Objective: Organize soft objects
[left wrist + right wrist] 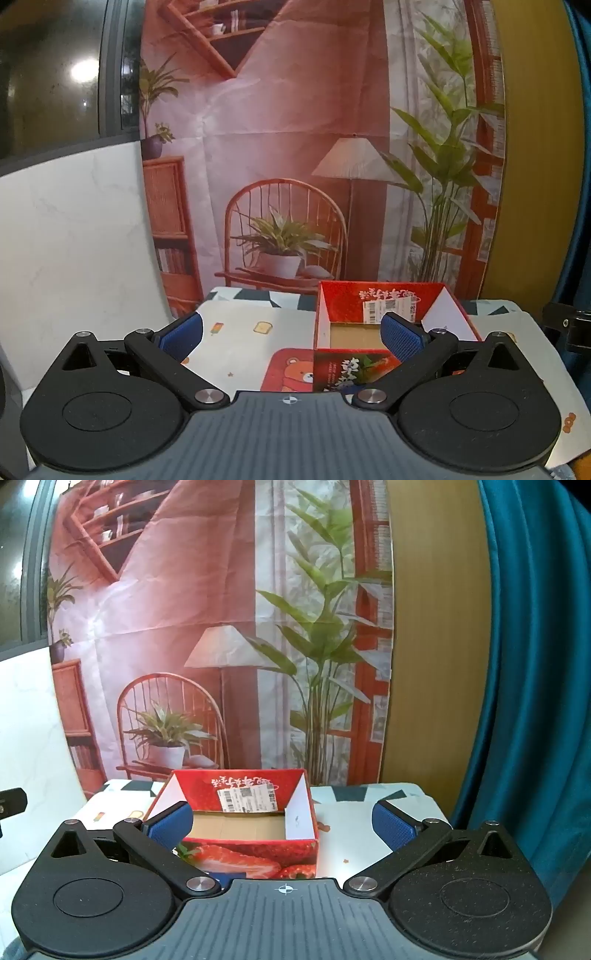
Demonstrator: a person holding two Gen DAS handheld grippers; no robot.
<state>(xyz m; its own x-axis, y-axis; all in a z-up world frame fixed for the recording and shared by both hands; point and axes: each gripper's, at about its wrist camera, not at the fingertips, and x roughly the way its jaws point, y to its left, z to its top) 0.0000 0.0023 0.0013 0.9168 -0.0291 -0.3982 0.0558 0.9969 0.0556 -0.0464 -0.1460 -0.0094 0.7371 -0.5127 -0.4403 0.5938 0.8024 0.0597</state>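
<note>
Box point(236, 823) dead ahead, red strawberry carton standing open-topped on the tabletop point(347, 834), cardboard floor bare, so it looks set out as the bin for the soft things. None of those in sight from either wrist view. Left hand-held gripper point(291, 334) spread wide and empty; right hand-held gripper point(282, 821) the same, both hanging short of the carton. A red bear mat point(290, 373) lies touching the box's near left corner. Printed room backdrop point(280, 147) behind; nothing blocks the opening.
</note>
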